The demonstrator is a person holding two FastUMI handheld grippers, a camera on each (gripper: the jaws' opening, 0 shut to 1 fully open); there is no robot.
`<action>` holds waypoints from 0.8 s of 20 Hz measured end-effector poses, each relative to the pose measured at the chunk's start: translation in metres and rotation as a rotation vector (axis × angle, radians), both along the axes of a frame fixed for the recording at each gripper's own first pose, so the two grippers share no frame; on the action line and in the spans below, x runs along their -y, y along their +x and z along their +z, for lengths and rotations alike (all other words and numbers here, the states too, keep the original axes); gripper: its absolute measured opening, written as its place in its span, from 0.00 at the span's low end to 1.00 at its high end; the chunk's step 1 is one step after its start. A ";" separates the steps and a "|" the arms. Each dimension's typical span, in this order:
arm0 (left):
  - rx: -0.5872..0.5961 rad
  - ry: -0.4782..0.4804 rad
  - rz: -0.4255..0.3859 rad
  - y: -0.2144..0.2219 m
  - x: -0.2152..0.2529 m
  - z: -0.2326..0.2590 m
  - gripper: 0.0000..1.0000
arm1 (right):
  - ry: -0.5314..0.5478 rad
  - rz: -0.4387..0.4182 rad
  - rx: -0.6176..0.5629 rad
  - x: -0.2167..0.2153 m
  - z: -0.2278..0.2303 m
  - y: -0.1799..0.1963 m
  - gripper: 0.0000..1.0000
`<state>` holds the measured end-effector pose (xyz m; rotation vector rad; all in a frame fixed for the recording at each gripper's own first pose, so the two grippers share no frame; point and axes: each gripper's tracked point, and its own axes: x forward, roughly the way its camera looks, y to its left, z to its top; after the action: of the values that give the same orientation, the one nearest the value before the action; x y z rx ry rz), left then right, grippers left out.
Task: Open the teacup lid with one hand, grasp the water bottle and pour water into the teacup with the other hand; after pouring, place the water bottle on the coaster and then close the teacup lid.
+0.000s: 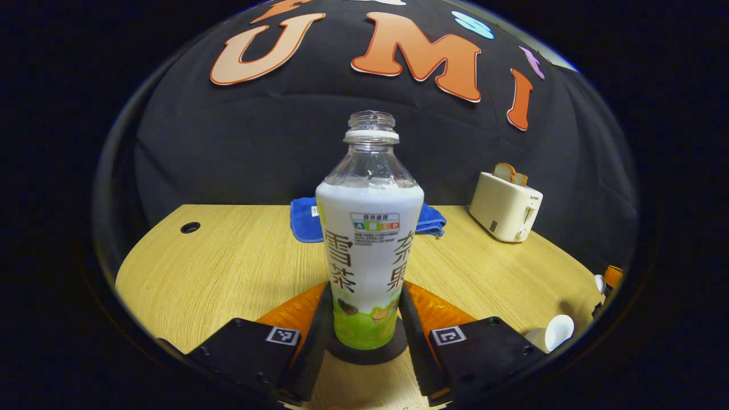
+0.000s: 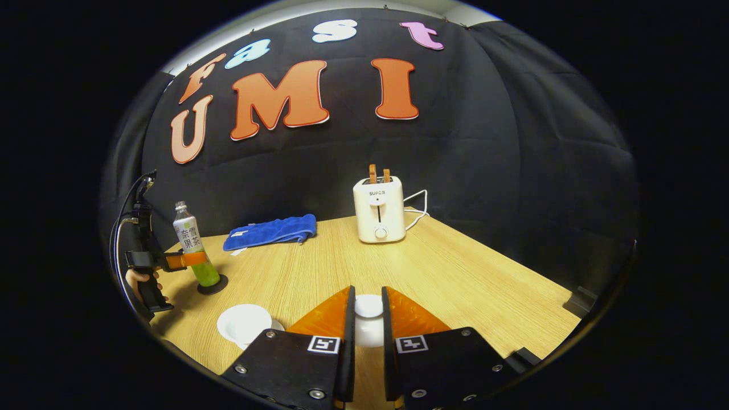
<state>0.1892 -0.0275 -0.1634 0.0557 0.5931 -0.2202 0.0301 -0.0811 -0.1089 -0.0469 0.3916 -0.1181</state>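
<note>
A clear water bottle (image 1: 369, 239) with a white and green label and no cap stands upright on a round black coaster (image 1: 393, 354). My left gripper (image 1: 364, 290) is shut on the bottle's lower half, one finger on each side. In the right gripper view the same bottle (image 2: 188, 233), coaster (image 2: 219, 286) and left gripper (image 2: 191, 259) sit at the far left, held by a hand. My right gripper (image 2: 368, 291) is shut on the white teacup lid (image 2: 369, 307), held above the table. The open white teacup (image 2: 245, 323) sits lower left of it, and appears in the left gripper view as the teacup (image 1: 551, 335).
A white toaster (image 2: 379, 215) with two slices of toast stands at the back of the wooden table (image 2: 455, 273), its cord trailing right. A folded blue cloth (image 2: 270, 232) lies at the back left. A cable hole (image 1: 190, 227) is in the table's far left corner.
</note>
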 end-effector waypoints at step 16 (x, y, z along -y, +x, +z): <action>0.061 0.089 -0.013 -0.040 -0.006 0.013 0.96 | 0.121 0.188 0.020 -0.071 0.007 0.006 0.21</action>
<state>0.1494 -0.0213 -0.1503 0.1522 0.5417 -0.2037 0.0356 -0.0100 -0.1021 0.0370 0.3716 0.0911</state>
